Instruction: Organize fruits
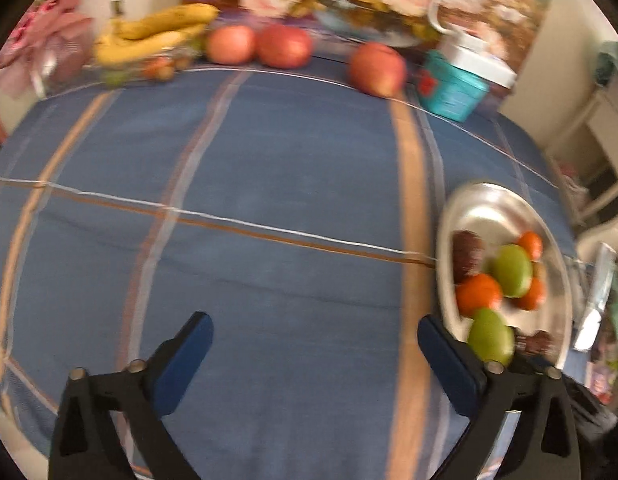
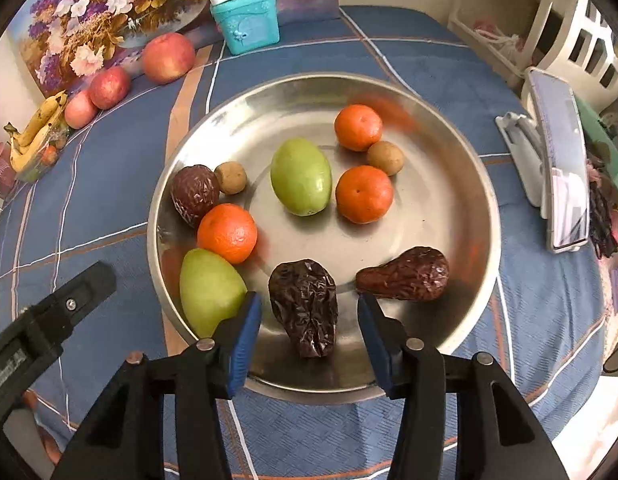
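Fruit lies gathered in the steel plate (image 2: pixel 461 168), which sits toward the right edge of the table (image 1: pixel 269 184) under its blue striped cloth. Three mandarins (image 2: pixel 364 194), two green fruits (image 2: pixel 301 178), three wrinkled dark fruits (image 2: pixel 305 308) and two small brown ones (image 2: pixel 385 158) rest on it, mostly apart.

My right gripper (image 2: pixel 309 320) points steeply down over the plate's near rim, jaws part open. One wrinkled dark fruit lies between the blue pads (image 2: pixel 245 340), with a gap on each side, so I hold nothing. A green fruit sits just beside the left pad, another dark fruit just beyond the right one.

My left gripper (image 1: pixel 315 340) hangs over bare cloth, tilted down, its jaws spread wide and empty, its right finger just beside the plate's left rim.

Along the far edge sit three apples (image 2: pixel 169 58), a bunch of bananas (image 1: pixel 157 34) at the far left corner, and a teal box (image 2: pixel 249 22). A phone on a stand (image 2: pixel 561 160) is near the right edge.
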Demonstrator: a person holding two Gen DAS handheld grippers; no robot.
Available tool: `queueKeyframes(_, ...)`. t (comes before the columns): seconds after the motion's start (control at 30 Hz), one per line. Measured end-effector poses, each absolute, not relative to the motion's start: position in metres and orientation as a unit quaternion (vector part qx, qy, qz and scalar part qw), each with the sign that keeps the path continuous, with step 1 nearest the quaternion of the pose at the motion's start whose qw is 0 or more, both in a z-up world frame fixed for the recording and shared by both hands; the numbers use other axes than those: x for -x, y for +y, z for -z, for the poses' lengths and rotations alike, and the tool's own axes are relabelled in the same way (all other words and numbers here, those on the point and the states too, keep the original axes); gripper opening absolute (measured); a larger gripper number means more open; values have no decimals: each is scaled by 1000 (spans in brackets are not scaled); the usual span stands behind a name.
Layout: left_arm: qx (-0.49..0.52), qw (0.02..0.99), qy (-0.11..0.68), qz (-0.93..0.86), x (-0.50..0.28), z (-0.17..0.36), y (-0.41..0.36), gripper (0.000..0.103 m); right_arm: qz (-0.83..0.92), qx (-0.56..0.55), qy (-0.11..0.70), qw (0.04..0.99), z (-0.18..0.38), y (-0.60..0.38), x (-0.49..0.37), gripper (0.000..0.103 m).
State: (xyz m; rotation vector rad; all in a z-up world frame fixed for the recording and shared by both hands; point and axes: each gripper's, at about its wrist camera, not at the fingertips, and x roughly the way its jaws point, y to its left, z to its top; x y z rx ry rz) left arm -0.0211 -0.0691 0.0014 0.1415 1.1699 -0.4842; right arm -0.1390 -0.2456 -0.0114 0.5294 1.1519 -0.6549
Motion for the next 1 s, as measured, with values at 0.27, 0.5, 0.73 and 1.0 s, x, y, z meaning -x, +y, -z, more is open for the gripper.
queueKeyframes(0.27, -86, 817, 534, 202, 27, -1, -45, 103, 315, -248, 501, 767, 4, -239, 159, 71)
queueKeyframes(0.5, -99, 813, 534, 211, 41, -2, -39, 103, 299, -263, 486, 778, 3, -228, 175, 83)
queueKeyframes(0.73, -135, 815, 529, 195, 55, -6, -34, 103, 290, -249, 478, 791, 0, -211, 177, 91)
queueKeyframes(1.0, -146, 818, 529, 170, 57, -8, -32, 103, 284, -229, 483, 796, 1, -202, 172, 92)
